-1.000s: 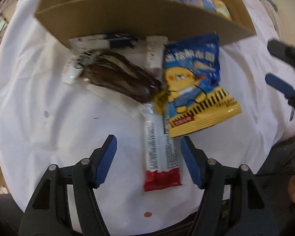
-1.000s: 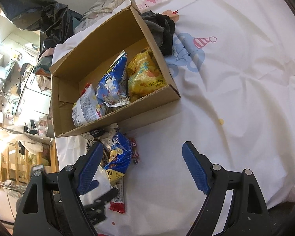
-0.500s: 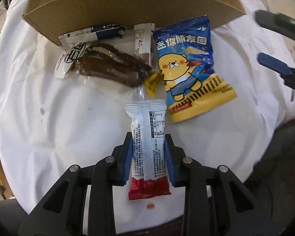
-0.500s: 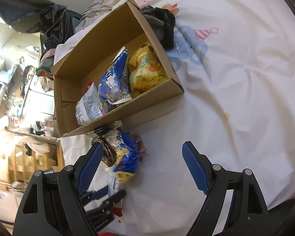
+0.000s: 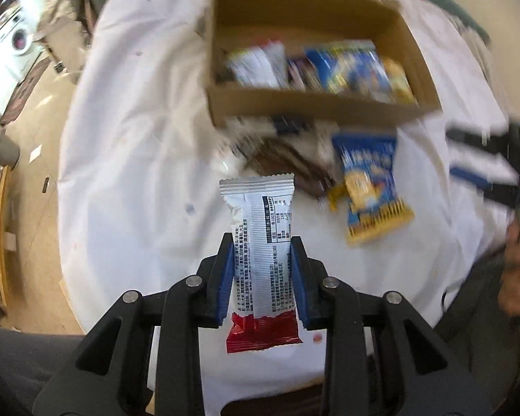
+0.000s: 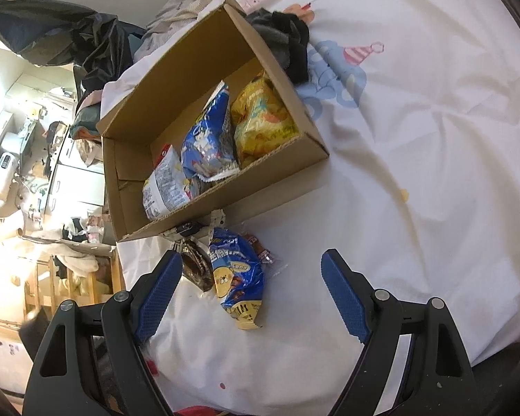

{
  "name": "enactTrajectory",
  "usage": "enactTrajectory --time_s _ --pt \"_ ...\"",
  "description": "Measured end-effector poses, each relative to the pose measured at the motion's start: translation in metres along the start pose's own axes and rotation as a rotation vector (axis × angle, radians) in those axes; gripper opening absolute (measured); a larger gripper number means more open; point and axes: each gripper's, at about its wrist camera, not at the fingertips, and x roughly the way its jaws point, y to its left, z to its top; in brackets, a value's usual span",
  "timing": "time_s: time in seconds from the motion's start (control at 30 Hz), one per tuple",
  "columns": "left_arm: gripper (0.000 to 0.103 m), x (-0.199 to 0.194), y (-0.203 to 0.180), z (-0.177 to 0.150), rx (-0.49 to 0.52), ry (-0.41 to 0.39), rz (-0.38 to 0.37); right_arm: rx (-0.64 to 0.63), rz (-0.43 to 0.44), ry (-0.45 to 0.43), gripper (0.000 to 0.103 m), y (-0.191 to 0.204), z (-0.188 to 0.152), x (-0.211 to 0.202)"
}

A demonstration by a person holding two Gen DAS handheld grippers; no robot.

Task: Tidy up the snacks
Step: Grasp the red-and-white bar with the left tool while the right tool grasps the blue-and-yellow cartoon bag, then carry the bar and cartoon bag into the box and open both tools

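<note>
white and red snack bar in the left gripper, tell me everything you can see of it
The snack bar is a long, flat, glossy foil-like wrapper, white with dense dark print and a nutrition table, red at its near end, crimped zigzag at the far end. It looks sealed. The left gripper pinches its long edges between blue pads, lengthwise, above the white sheet.

Two hand-held grippers, one clamped and one spread.

The left gripper [image 5: 261, 242] points steeply downward, its blue pads [image 5: 225, 277] pressed against both sides of a white-and-red snack bar [image 5: 260, 260] that stands upright between them. The right gripper [image 6: 249, 270] tilts down less steeply, jaws wide apart with nothing between the pads. Part of a bare hand [image 5: 516, 277] shows at the left view's right edge.
</note>
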Motion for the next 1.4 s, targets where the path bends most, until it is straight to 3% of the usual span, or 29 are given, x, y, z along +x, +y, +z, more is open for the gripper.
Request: enactTrajectory --time_s 0.2,0.3,0.4,0.53,0.63,0.67,0.73,0.77,0.97,1.4 --pt "0.026 -0.007 0.019 0.032 -0.127 -0.043 -0.064 -0.03 -0.031 0.076 0.085 0.011 -0.005 0.026" --pt "0.026 -0.004 0.02 0.036 -0.142 -0.072 -0.065 -0.051 -0.049 0.157 0.085 0.018 -0.01 0.05" --pt "0.026 0.006 0.026 0.037 -0.173 -0.066 -0.077 -0.065 -0.066 0.217 0.077 0.025 -0.016 0.072" --pt "0.026 0.018 0.033 0.034 -0.228 -0.026 -0.119 -0.104 -0.118 0.283 0.074 0.034 -0.022 0.096" --pt "0.026 0.014 0.035 0.035 -0.224 -0.048 -0.103 -0.128 -0.135 0.32 0.063 0.036 -0.027 0.106" --pt "0.026 0.014 0.036 0.036 -0.229 -0.05 -0.106 -0.145 -0.143 0.32 0.051 0.038 -0.028 0.107" --pt "0.026 0.014 0.038 0.036 -0.242 -0.048 -0.115 -0.161 -0.142 0.328 0.045 0.039 -0.029 0.107" --pt "0.026 0.014 0.039 0.037 -0.248 -0.046 -0.117 -0.166 -0.134 0.331 0.037 0.039 -0.03 0.105" --pt "0.026 0.015 0.032 0.038 -0.226 -0.049 -0.114 -0.214 -0.081 0.305 0.025 0.039 -0.035 0.081" --pt "0.026 0.015 0.024 0.035 -0.178 -0.083 -0.033 -0.279 0.156 0.134 0.023 0.036 -0.036 -0.002"
